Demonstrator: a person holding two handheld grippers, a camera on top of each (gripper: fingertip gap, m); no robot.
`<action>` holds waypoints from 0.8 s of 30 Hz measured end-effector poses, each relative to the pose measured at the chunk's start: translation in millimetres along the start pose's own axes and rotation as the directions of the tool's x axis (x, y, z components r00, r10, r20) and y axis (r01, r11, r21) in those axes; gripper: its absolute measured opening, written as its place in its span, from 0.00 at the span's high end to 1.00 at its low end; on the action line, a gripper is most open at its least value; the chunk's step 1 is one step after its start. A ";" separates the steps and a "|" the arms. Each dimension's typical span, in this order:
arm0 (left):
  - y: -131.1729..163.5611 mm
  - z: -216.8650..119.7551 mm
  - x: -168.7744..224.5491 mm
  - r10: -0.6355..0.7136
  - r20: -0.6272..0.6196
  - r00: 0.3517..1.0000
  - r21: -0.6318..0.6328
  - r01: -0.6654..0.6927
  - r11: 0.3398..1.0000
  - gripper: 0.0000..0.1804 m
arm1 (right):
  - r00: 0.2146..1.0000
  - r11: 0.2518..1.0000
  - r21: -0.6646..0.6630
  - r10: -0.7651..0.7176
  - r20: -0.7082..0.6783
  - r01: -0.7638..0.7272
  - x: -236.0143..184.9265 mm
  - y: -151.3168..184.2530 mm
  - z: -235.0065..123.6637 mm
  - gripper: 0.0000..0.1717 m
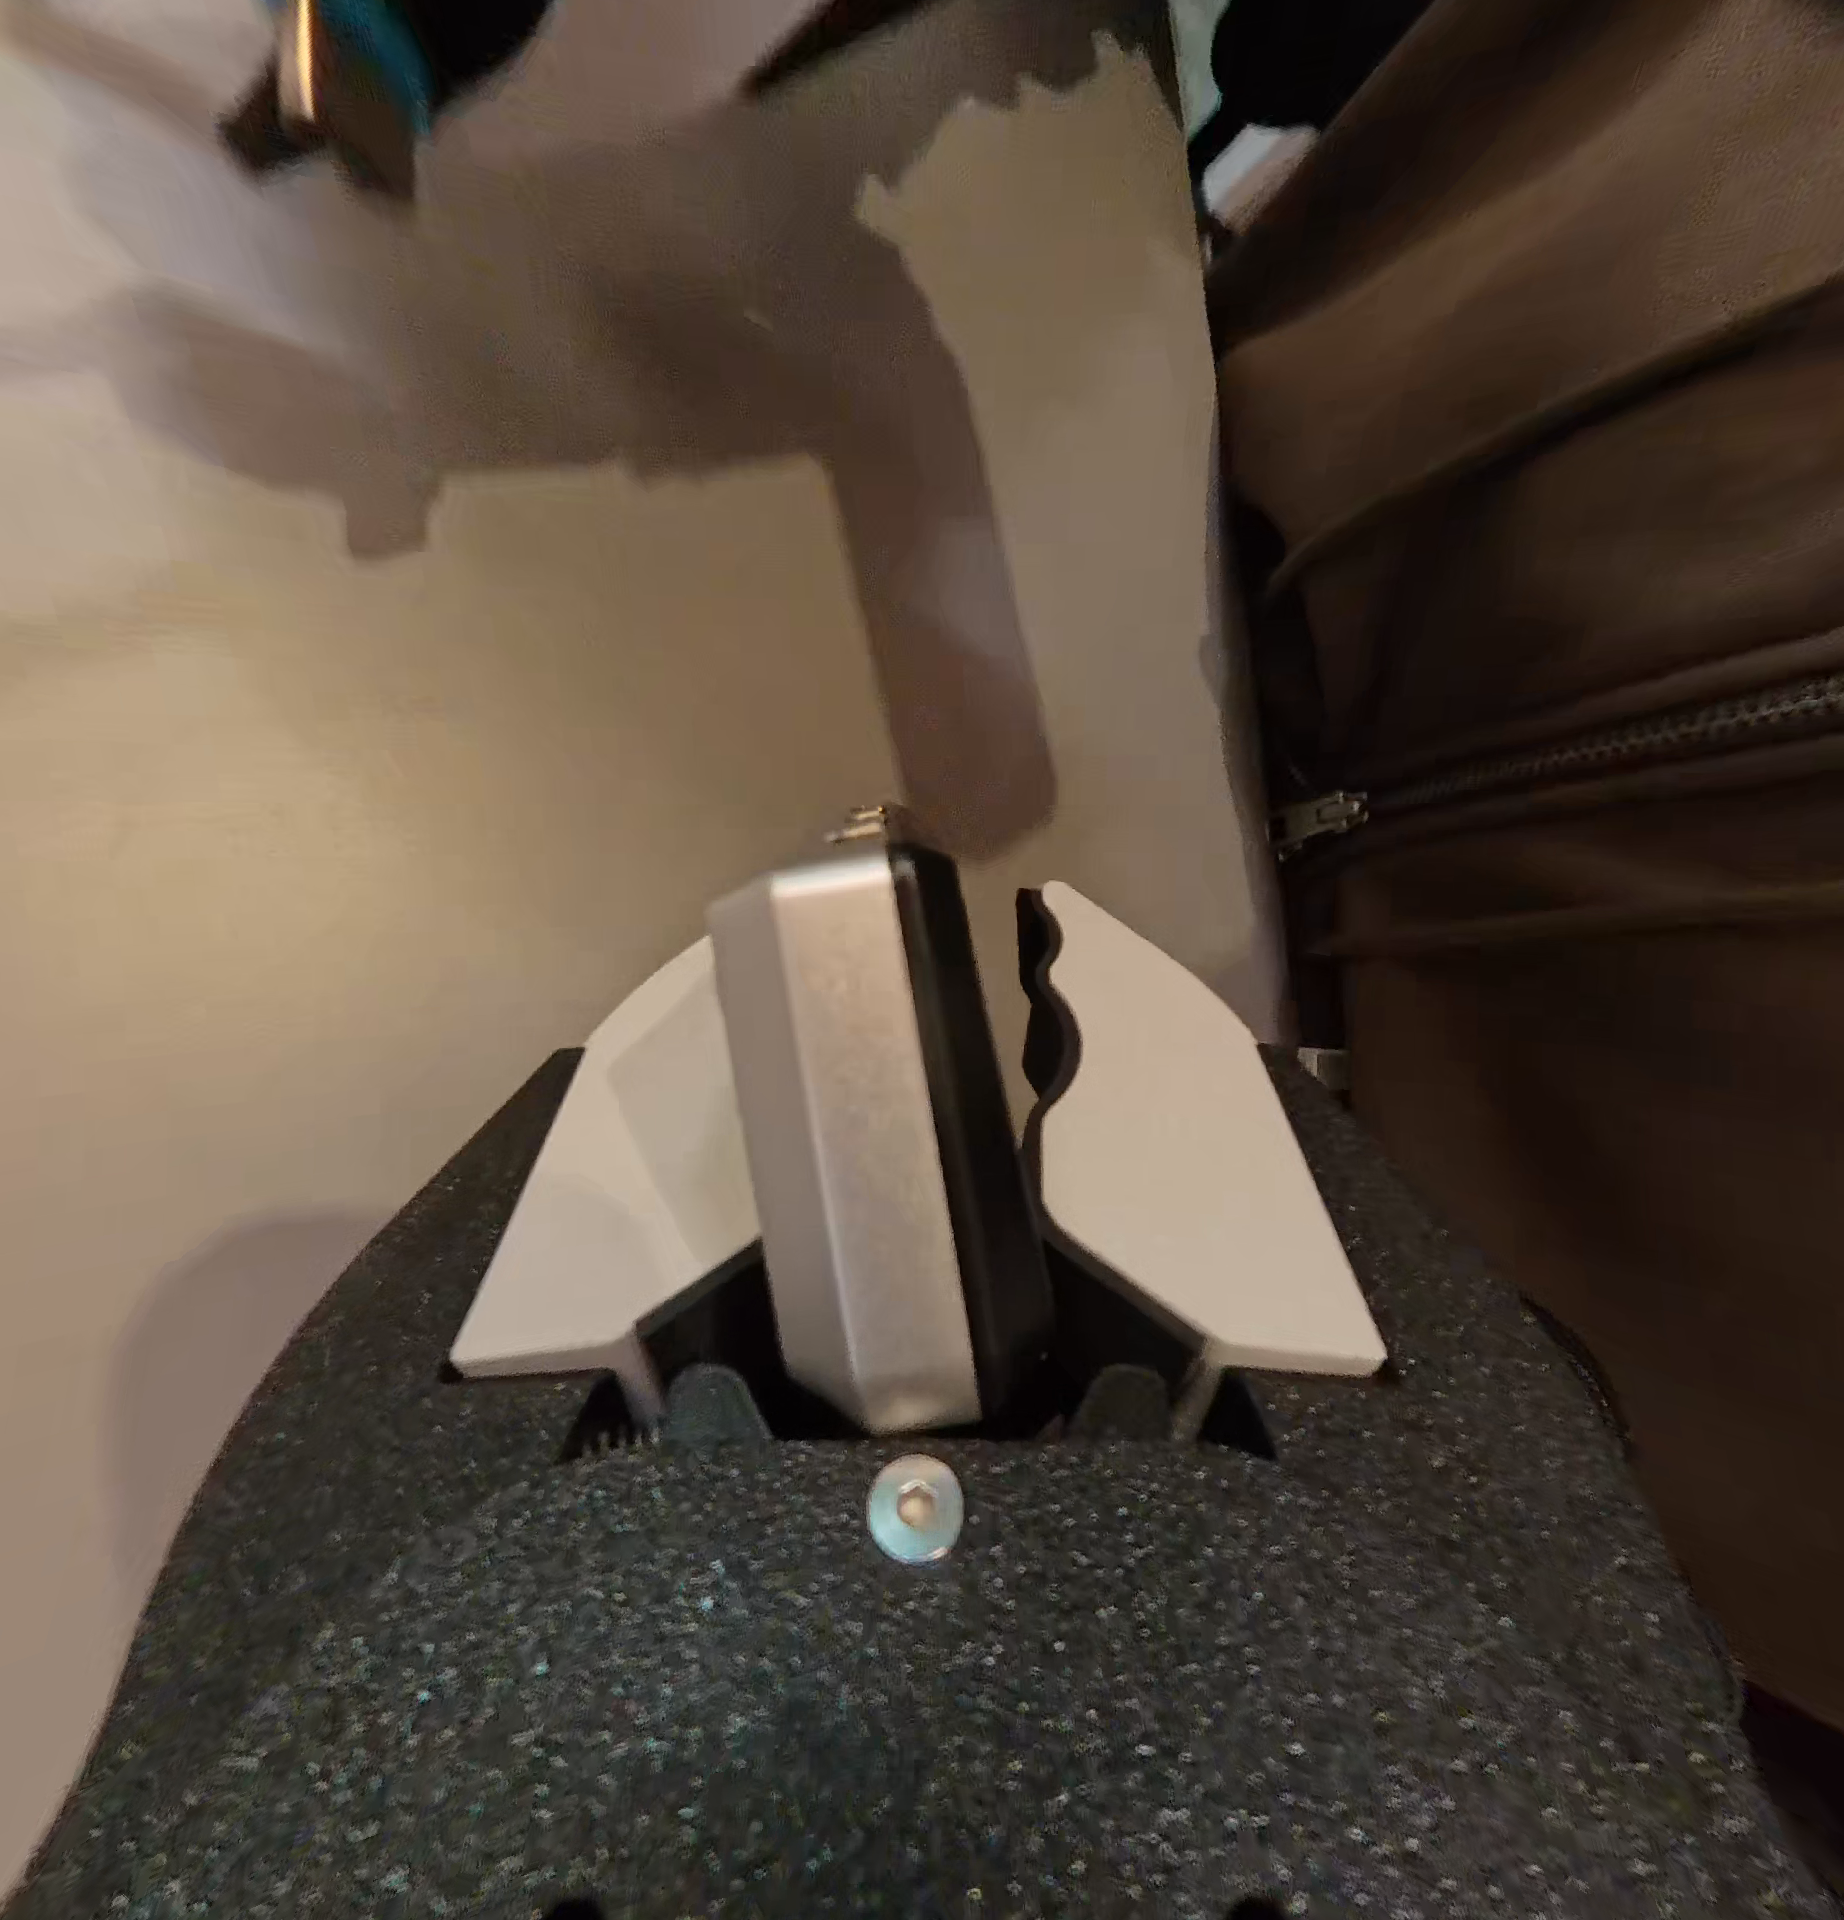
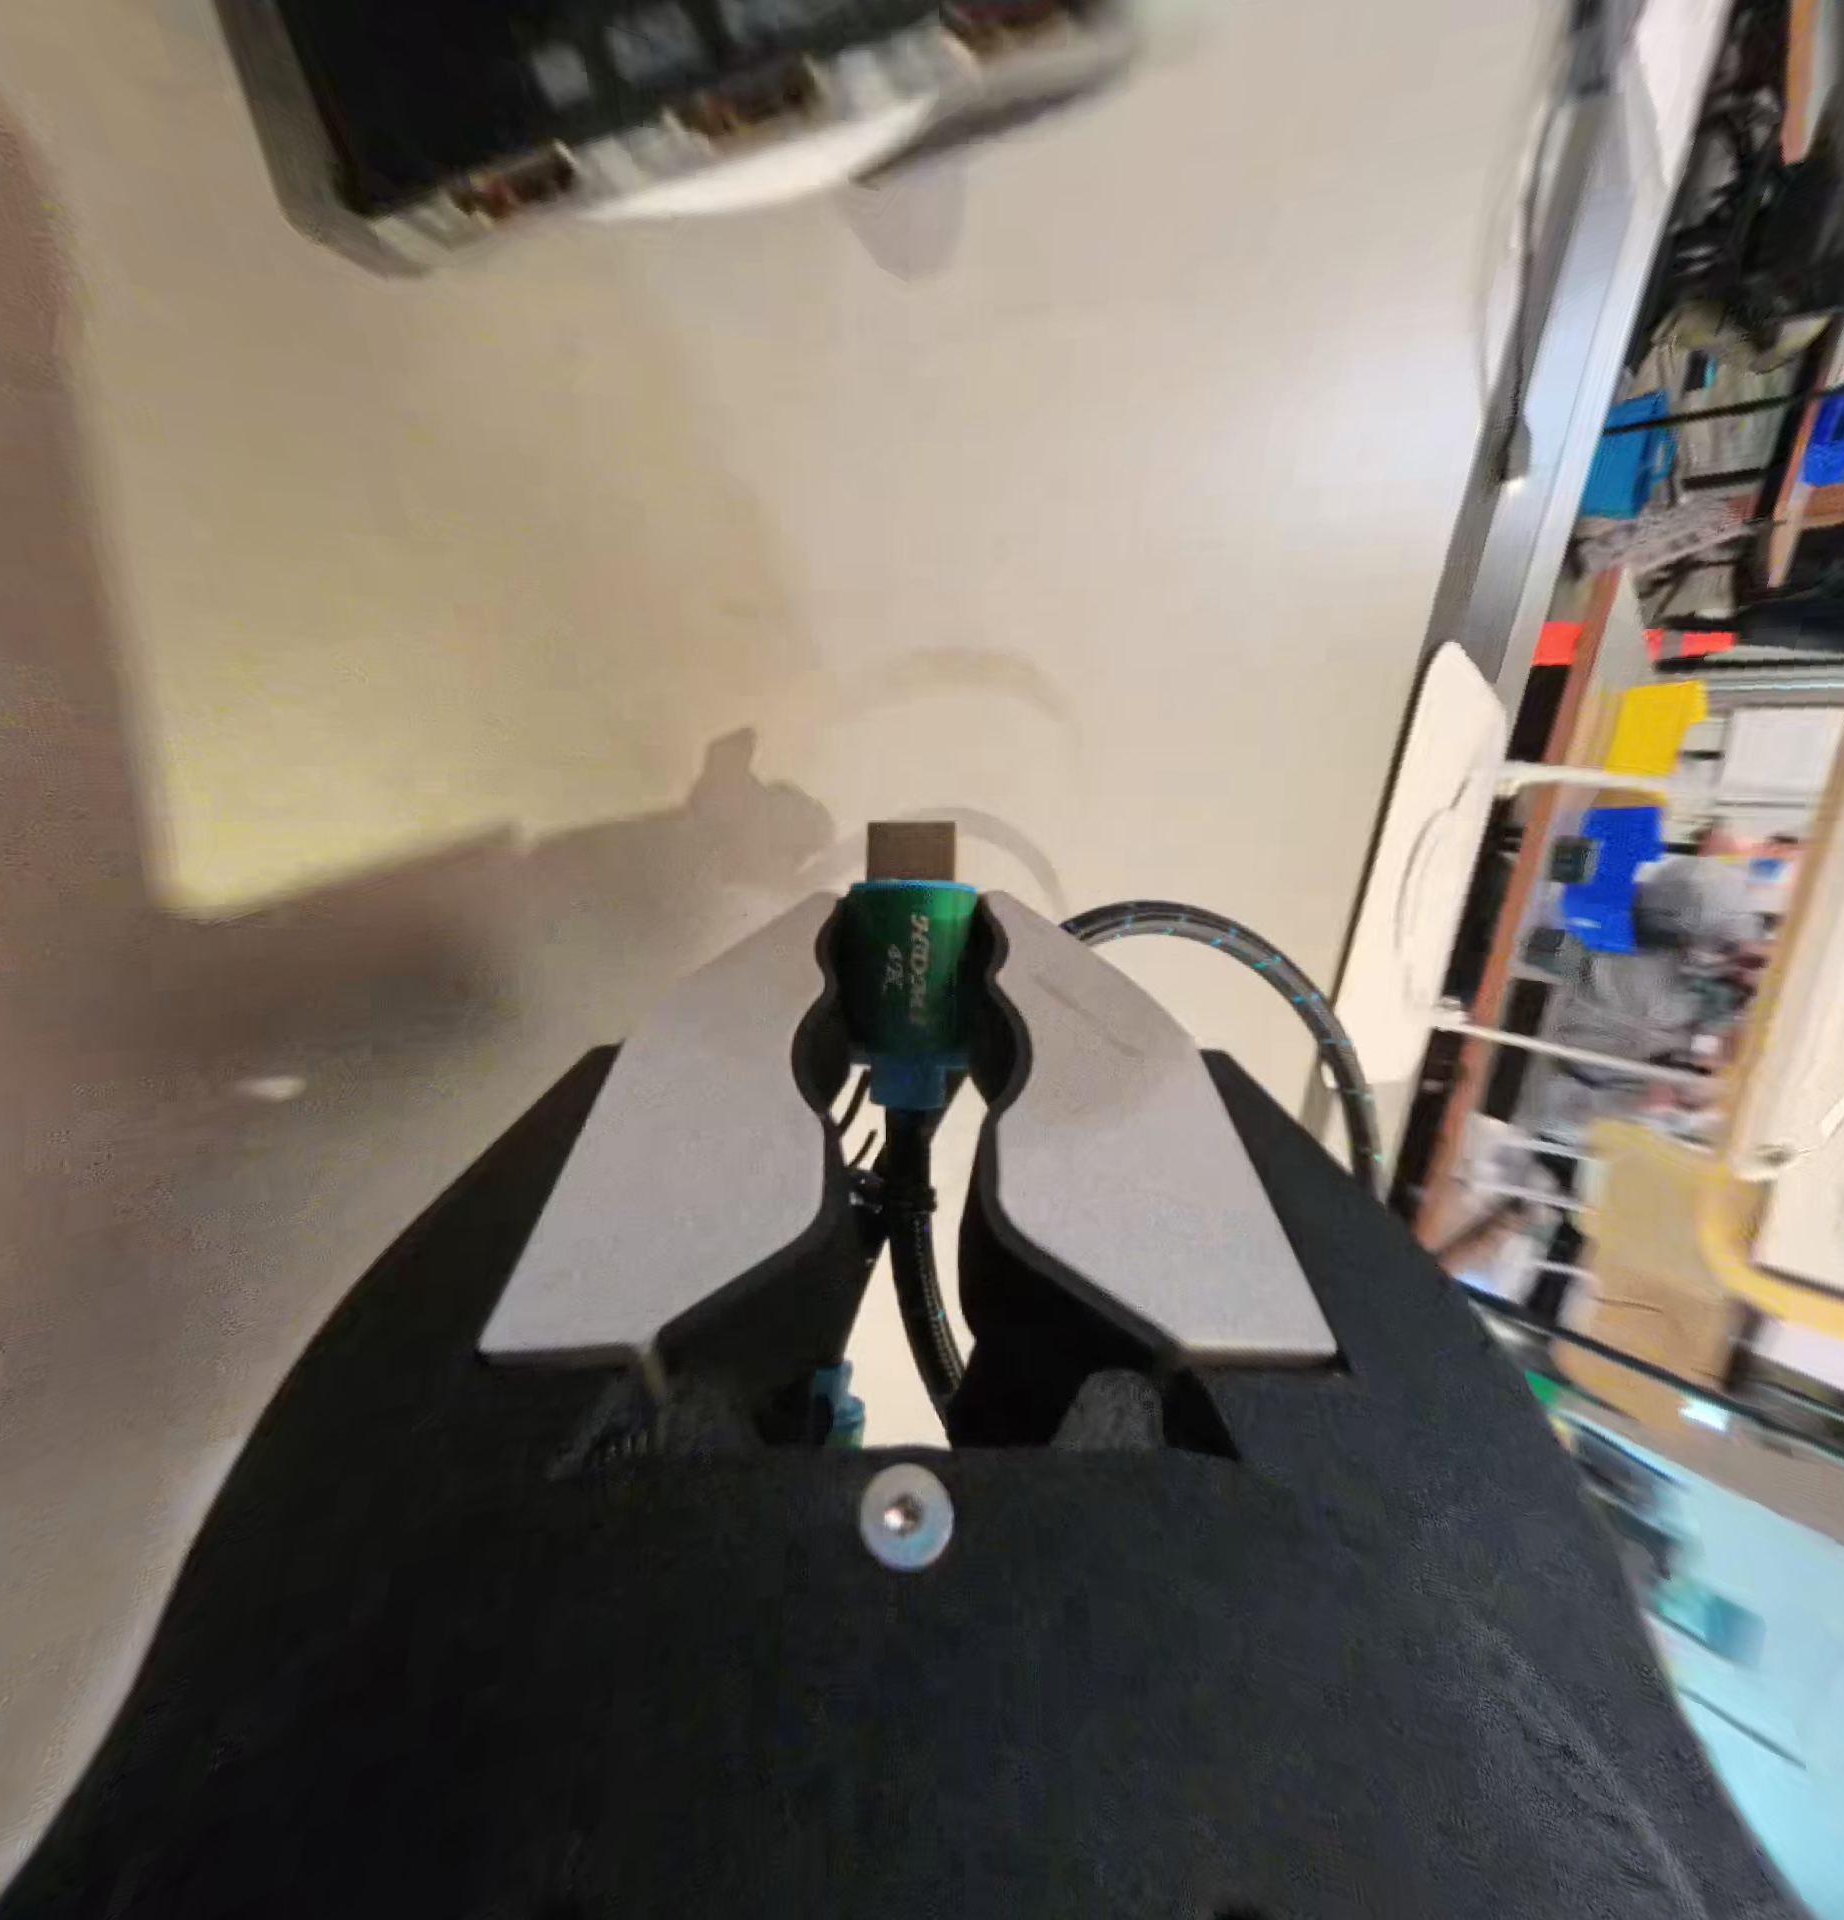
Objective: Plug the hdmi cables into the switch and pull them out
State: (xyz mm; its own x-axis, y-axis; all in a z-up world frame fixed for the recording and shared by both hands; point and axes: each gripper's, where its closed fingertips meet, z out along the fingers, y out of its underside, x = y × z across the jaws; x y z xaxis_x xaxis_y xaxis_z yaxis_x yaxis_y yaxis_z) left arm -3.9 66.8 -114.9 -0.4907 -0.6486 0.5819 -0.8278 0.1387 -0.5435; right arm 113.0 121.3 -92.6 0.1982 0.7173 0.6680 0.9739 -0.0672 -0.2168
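Observation:
My left gripper (image 1: 876, 935) is shut on a flat silver and black device (image 1: 856, 1122). The device stands tilted between the pads, with its black edge against the right pad (image 1: 1043, 1039) low down. The same device shows blurred at the top of the right wrist view (image 2: 637, 104), with a row of ports facing me. My right gripper (image 2: 907, 914) is shut on a green cable plug (image 2: 907, 977). Its grey metal tip (image 2: 913, 852) points forward past the fingertips. The plug's black braided cable (image 2: 1302, 987) loops off to the right. A blurred teal and metal object (image 1: 357, 94) shows at the top left of the left wrist view.
A cream table surface (image 2: 689, 520) lies under both grippers. A brown garment with a zipper (image 1: 1572, 779) fills the right of the left wrist view. A white board (image 2: 1437, 831) and shelves with coloured bins (image 2: 1676, 623) stand past the table's right edge. Tip to tip, the grippers are about 12 cm apart.

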 end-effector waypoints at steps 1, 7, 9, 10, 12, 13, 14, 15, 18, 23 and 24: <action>-3.2 -4.4 -2.0 -0.020 -0.010 1.000 0.032 0.021 0.999 0.78 | 0.999 0.997 0.071 0.040 0.034 -0.042 2.2 0.3 -8.0 0.88; -7.7 -14.7 -10.0 -0.053 -0.043 0.998 0.105 0.058 0.993 0.78 | 0.994 0.990 0.096 0.105 0.004 -0.105 12.7 8.8 -38.2 0.88; -8.4 -16.1 -10.9 -0.056 -0.046 0.997 0.116 0.061 0.991 0.78 | 0.992 0.991 0.063 0.120 -0.032 -0.118 14.8 26.0 -52.9 0.88; -8.6 -16.4 -11.1 -0.058 -0.048 0.997 0.120 0.063 0.991 0.78 | 0.989 0.990 0.040 0.141 -0.052 -0.139 17.5 36.5 -64.4 0.88; -8.6 -16.3 -11.3 -0.058 -0.045 0.997 0.119 0.063 0.991 0.78 | 0.974 0.977 0.010 0.214 -0.078 -0.214 23.3 58.2 -96.2 0.88; -8.3 -16.1 -11.4 -0.058 -0.042 0.997 0.117 0.062 0.991 0.78 | 0.962 0.966 -0.004 0.258 -0.095 -0.259 26.9 70.5 -116.0 0.88; -8.2 -15.9 -11.4 -0.057 -0.039 0.998 0.115 0.061 0.991 0.78 | 0.947 0.953 -0.022 0.298 -0.117 -0.303 30.4 84.5 -137.6 0.88; -8.2 -15.7 -11.5 -0.057 -0.037 0.998 0.114 0.061 0.992 0.78 | 0.931 0.938 -0.046 0.335 -0.143 -0.344 33.2 99.9 -160.2 0.88; -8.0 -15.2 -11.8 -0.058 -0.031 0.998 0.110 0.061 0.992 0.78 | 0.876 0.875 -0.112 0.451 -0.167 -0.472 27.8 146.3 -223.8 0.88; -7.9 -14.1 -11.8 -0.057 -0.023 0.998 0.103 0.059 0.993 0.78 | 0.751 0.744 -0.156 0.660 0.019 -0.650 -19.1 210.1 -266.5 0.88; -8.2 -13.7 -11.5 -0.057 -0.024 0.998 0.103 0.059 0.993 0.78 | 0.723 0.718 -0.165 0.689 0.037 -0.676 -26.4 223.5 -264.3 0.88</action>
State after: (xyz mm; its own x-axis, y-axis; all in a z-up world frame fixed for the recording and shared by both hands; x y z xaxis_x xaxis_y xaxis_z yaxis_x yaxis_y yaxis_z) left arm 4.8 83.3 -108.8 -0.4491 -0.6373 0.6262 -0.8231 0.0226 -0.5674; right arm 354.6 -95.9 29.5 0.8107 0.4980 0.3078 0.5837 -0.6474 -0.4901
